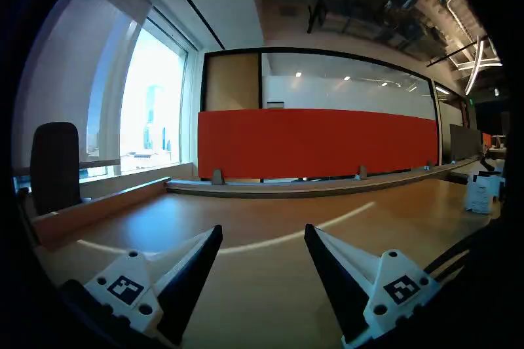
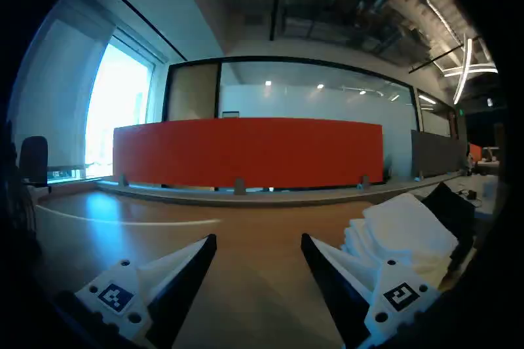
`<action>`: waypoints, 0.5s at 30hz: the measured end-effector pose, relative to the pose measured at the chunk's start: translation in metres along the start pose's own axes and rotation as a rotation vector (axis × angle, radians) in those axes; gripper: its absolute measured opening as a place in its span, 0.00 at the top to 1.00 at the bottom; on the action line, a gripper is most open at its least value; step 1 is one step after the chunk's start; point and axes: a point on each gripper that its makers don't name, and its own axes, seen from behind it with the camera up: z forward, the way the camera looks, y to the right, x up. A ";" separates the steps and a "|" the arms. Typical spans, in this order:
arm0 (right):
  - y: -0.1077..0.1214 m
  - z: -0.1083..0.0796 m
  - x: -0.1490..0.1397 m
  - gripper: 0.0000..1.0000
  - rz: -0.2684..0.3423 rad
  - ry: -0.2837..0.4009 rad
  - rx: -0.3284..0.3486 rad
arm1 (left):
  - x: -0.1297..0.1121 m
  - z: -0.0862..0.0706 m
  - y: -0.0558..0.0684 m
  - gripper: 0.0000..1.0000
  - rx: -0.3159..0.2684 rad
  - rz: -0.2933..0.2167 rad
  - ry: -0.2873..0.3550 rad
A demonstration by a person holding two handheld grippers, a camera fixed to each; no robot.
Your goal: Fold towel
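Note:
In the right gripper view a stack of folded white towels [image 2: 406,231] lies on the wooden table [image 2: 255,231], just right of my right gripper [image 2: 258,239], with a dark folded cloth [image 2: 452,211] behind it. The right gripper is open, nothing between its fingers, and hovers low over the tabletop. In the left gripper view my left gripper [image 1: 263,230] is open too and holds nothing, low above bare wood of the table [image 1: 275,218].
An orange divider panel [image 1: 314,143] runs along the table's far edge. A dark chair back [image 1: 56,165] stands at the left by the bright window [image 1: 150,113]. A small white object [image 1: 481,192] sits at the far right of the table.

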 end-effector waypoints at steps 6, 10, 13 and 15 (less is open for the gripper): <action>0.000 0.000 0.000 0.00 0.000 0.000 0.000 | 0.001 0.000 0.000 0.07 0.000 0.000 0.000; 0.000 0.000 0.000 0.00 0.000 0.000 0.000 | 0.001 -0.001 0.000 0.07 -0.001 -0.002 -0.001; -0.001 0.000 0.000 0.00 0.000 0.000 0.000 | 0.001 -0.001 0.000 0.07 -0.001 -0.002 -0.001; 0.000 0.000 0.000 0.00 0.000 0.000 0.000 | 0.002 -0.001 0.000 0.07 -0.001 -0.003 -0.002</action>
